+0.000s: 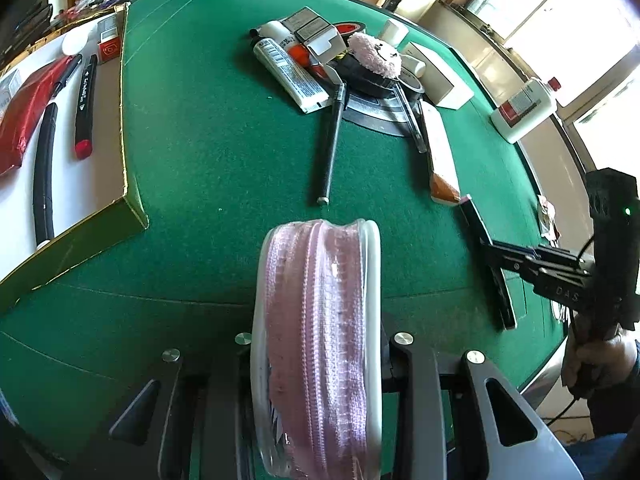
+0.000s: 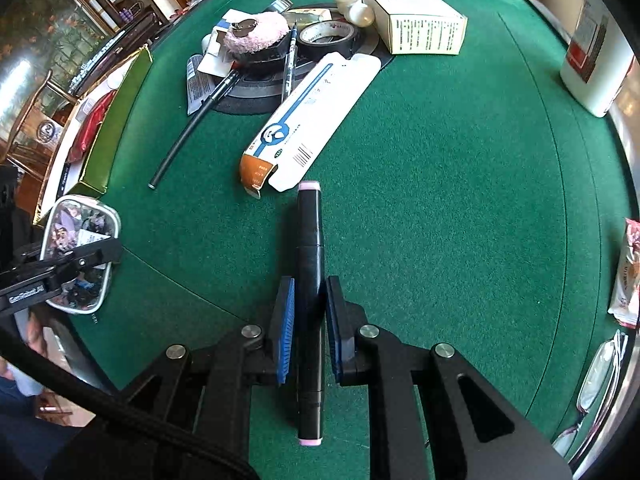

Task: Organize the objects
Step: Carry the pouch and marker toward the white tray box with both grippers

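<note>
We hold two grippers over a green felt table (image 2: 440,200), each carrying one item. At nine o'clock in the left wrist view sits an open tray (image 1: 132,200) with gold-green walls, and on its white floor lie a red packet (image 1: 28,112), a black pen (image 1: 45,172) and a red-capped marker (image 1: 85,104) side by side. In the middle of that view our left gripper (image 1: 316,360) is clamped on a clear zip pouch (image 1: 316,320) with a pink zipper, held edge-on above the felt; the right wrist view shows the same pouch at nine o'clock, just beside the tray's corner. At twelve o'clock a heap rests on a dark round disc (image 1: 372,116): a white tube (image 1: 288,76), a pink fluffy puff (image 2: 256,32), a roll of black tape (image 2: 328,38) and a long black pen (image 1: 332,140) pointing toward six o'clock. Just right of it lies a flattened blue-and-white carton (image 2: 312,116), and beyond that a white box (image 2: 420,20). At centre in the right wrist view our right gripper (image 2: 310,320) is closed on a black marker (image 2: 310,240) with pale pink ends, pointing at twelve o'clock, its far tip near the carton's flap. At two o'clock a white bottle (image 2: 596,60) stands near the table's edge
</note>
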A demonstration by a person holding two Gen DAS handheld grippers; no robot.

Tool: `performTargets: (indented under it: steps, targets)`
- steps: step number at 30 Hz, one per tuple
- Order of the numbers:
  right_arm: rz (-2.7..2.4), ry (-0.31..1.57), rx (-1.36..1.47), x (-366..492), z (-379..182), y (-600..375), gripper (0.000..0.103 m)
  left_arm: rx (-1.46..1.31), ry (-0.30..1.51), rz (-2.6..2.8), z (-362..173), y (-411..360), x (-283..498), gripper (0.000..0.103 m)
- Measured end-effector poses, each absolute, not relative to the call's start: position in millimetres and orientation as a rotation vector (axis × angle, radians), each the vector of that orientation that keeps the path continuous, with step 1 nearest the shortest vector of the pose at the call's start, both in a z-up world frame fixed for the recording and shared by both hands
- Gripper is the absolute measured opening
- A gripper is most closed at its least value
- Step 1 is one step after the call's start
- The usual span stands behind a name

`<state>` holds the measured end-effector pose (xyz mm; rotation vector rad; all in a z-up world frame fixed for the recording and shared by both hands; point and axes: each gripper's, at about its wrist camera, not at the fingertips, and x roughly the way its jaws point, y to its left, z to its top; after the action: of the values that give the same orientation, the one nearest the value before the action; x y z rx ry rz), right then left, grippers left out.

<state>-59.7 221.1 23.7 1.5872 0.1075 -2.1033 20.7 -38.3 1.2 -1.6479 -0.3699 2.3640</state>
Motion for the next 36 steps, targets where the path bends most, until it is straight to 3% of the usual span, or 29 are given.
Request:
performTargets:
  steps: [16, 29, 36]
  targets:
    - [-2.215, 0.399, 1.557, -43.3, 25.6, 198.0, 0.017, -1.646, -0.327, 2.358, -0.1, -47.8, 35.0, 0.027]
    - [-2.221, 0.348, 1.52, -41.9, 25.5, 197.3, 0.02, -1.639, -0.297, 2.369, 1.2, -44.5, 35.6, 0.027]
    - [-2.224, 0.301, 1.528, -48.9, 25.2, 198.8, 0.013, -1.637, -0.249, 2.405, 1.9, -37.8, 37.7, 0.027]
